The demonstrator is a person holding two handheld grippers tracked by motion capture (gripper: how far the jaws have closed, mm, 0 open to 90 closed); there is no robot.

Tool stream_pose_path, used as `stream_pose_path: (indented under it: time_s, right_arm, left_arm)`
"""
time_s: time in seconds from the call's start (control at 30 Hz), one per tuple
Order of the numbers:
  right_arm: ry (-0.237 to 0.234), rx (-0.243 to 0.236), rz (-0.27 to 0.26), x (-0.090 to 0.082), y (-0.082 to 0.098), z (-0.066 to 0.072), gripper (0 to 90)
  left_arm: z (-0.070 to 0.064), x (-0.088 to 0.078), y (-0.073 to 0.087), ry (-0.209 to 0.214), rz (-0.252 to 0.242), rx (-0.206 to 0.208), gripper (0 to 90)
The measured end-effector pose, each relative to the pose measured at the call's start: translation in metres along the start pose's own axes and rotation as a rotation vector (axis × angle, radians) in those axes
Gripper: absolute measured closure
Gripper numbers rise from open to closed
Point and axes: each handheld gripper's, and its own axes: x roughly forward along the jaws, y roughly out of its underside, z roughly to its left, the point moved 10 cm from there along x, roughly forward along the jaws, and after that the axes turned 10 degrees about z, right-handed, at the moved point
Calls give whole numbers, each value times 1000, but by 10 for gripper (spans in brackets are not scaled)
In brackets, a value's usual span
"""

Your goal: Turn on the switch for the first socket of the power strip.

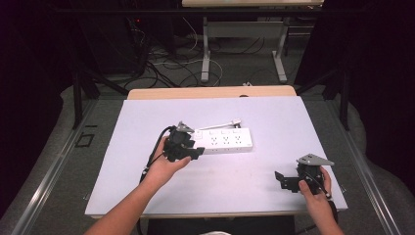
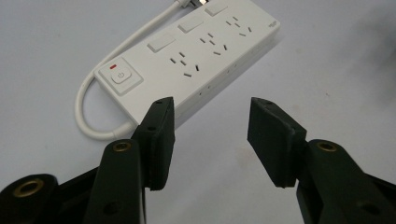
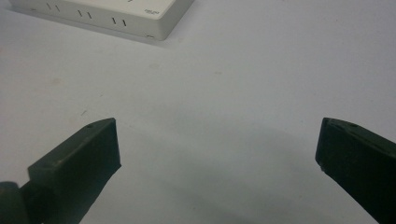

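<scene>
Jaws of the left gripper (image 2: 211,135): partly apart, nothing between them, hovering just short of the power strip (image 2: 196,58). Jaws of the right gripper (image 3: 217,158): wide, empty, held over bare counter (image 3: 224,93), well apart from the strip.

Power strip: white, flat on the counter near its middle, switch end (image 2: 120,76) nearest the left gripper, red mark by the switch.

Cord (image 2: 88,116): loops out behind the switch end.

Risks, as judged: narrow jaws may not span the strip's body and may push it sliding instead; a low approach may snag the cord; a bump may press the switch.
</scene>
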Motion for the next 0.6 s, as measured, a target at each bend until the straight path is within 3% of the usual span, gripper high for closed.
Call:
stream_pose_path:
  time_s: [0.6]
  right_arm:
    - [-8,0,1,0,0,0,0]
  left_arm:
    - [-3,11,-26,18,17,-56,652]
